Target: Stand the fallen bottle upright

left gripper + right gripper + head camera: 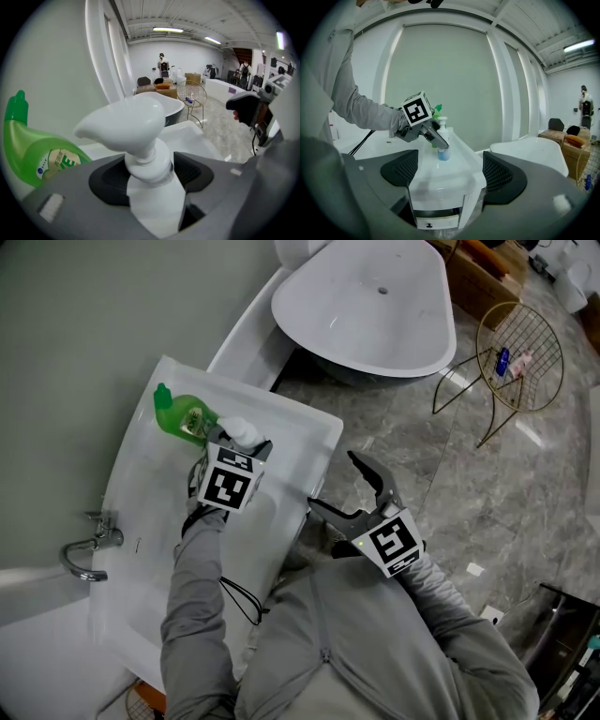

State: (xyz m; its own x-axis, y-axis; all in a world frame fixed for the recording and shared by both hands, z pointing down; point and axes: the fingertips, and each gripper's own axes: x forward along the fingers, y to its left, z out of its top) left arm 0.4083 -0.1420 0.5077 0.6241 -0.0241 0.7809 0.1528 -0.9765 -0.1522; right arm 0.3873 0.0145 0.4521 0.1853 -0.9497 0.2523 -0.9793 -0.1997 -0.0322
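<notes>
A white pump bottle with blue liquid at its base stands upright on the white vanity top, near its right end. My left gripper is shut on the bottle's neck, just under the pump head; in the left gripper view the neck fills the gap between the dark pads of that gripper. A green bottle stands right behind it. My right gripper hangs open off the vanity's right edge, with nothing between its jaws.
A faucet sits at the vanity's left side. A white bathtub lies beyond the vanity, a gold wire stand on the grey stone floor to the right. People stand far back in the room.
</notes>
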